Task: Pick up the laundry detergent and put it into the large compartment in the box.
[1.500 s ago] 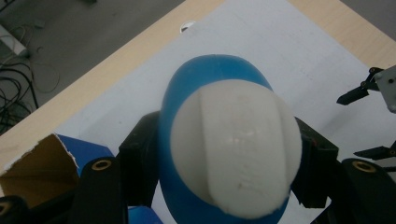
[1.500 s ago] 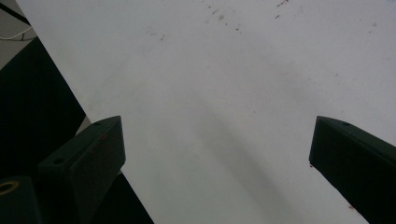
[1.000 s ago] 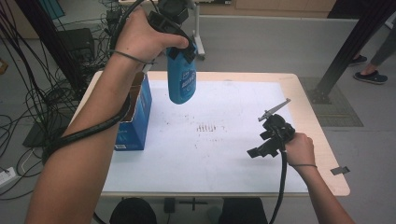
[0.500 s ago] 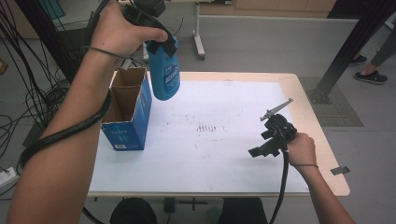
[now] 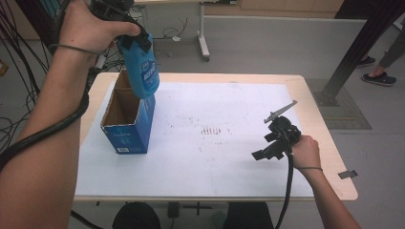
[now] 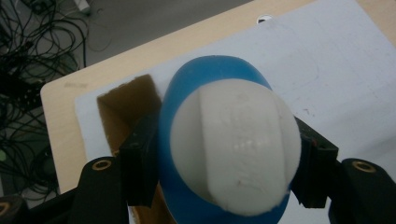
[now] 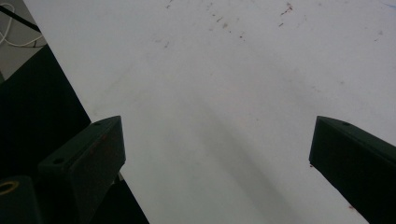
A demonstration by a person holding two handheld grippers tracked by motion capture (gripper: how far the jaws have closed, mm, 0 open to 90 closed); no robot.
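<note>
Left gripper [image 5: 125, 26] jaws clamped on blue bottle [image 5: 141, 70], held above open cardboard box [image 5: 128, 114] near counter's [image 5: 248, 78] left edge. Right gripper [image 5: 267, 148] jaws apart, empty, near right edge.

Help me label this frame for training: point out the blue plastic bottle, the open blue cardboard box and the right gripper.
Blue plastic bottle [image 5: 143, 71], high view, its labelled side.
Open blue cardboard box [image 5: 128, 136], high view, its front wall.
Right gripper [image 5: 260, 154], high view, its open jaws.
</note>
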